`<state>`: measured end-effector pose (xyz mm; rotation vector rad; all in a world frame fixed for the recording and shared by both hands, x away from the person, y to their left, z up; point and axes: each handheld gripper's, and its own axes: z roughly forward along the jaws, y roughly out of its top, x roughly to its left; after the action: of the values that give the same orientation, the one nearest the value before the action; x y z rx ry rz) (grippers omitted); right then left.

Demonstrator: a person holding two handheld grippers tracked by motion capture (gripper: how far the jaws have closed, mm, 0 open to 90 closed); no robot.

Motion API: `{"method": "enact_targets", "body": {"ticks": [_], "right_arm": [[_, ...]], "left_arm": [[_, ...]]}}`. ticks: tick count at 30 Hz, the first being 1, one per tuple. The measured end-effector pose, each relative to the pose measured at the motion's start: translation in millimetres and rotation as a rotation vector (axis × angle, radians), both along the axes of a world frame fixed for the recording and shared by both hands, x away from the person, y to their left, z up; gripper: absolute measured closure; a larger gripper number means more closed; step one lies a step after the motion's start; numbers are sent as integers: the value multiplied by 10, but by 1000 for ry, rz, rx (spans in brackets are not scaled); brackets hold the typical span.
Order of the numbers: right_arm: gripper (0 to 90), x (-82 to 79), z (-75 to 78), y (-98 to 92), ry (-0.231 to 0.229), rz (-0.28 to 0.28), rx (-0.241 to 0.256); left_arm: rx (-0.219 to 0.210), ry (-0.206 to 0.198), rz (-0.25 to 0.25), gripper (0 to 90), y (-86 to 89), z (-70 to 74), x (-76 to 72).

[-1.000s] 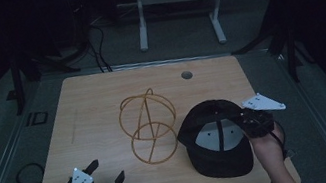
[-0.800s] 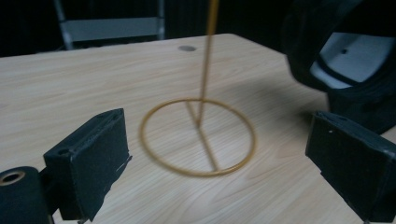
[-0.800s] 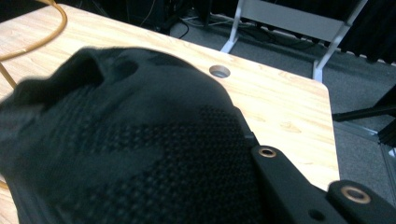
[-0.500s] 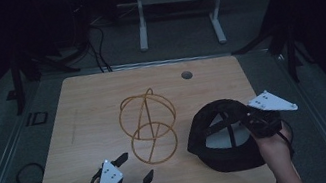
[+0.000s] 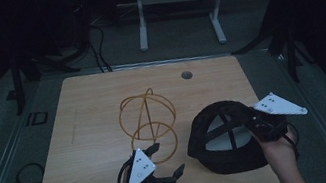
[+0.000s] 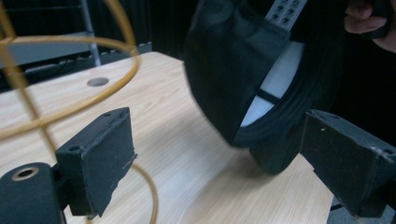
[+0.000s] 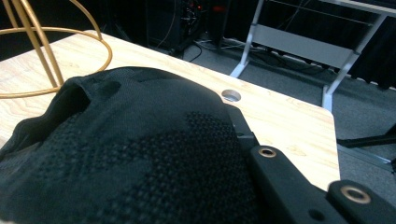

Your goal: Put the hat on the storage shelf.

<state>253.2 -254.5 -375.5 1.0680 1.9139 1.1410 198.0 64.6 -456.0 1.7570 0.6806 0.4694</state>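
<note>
The right tool [image 5: 253, 124] is clamped on the rim of the black cap [image 5: 227, 136], which it holds tilted with the opening facing up and toward the left side of the tabletop [image 5: 92, 104]; the cap's lower edge sits at or just above the tabletop near its front right corner, and contact cannot be confirmed; in the right gripper view the cap's mesh fabric [image 7: 130, 154] covers the jaws, with one black jaw arm visible beside it; the left tool [image 5: 165, 161] has its jaws spread wide and holds nothing; it sits low over the front edge of the tabletop, between the gold wire stand [image 5: 149, 124] and the cap; in the left gripper view the wire hoop [image 6: 70, 107] passes just beside one jaw, while the cap [image 6: 243, 74] stands beyond the gap, apart from both jaws.
</note>
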Motion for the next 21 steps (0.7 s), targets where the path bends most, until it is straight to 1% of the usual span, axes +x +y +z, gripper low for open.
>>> {"method": "enact_targets", "body": {"ticks": [2, 3, 6, 8, 12, 16, 18, 19, 21], "right_arm": [[886, -9, 0, 2, 1, 6, 2], [886, -13, 0, 3, 0, 9, 3], [886, -28, 9, 9, -2, 20, 3], [886, -39, 15, 14, -3, 22, 5], [886, -72, 31, 26, -9, 37, 6], [886, -90, 40, 25, -13, 47, 11], [886, -98, 40, 24, -12, 52, 11], [886, -103, 39, 24, -10, 53, 13], [886, -118, 37, 29, -10, 65, 14]], "left_arm": [[12, -4, -6, 110, -79, 29, 24], [21, 1, -2, 113, -120, 39, 41], [38, -2, -2, 128, -223, 51, 81], [35, 0, -14, 140, -279, 55, 104], [36, 7, -23, 149, -379, 77, 148], [28, 9, -41, 156, -453, 133, 195], [29, -1, -53, 165, -487, 160, 208], [30, -5, -51, 184, -504, 170, 215], [22, 10, -59, 199, -530, 186, 242]]}}
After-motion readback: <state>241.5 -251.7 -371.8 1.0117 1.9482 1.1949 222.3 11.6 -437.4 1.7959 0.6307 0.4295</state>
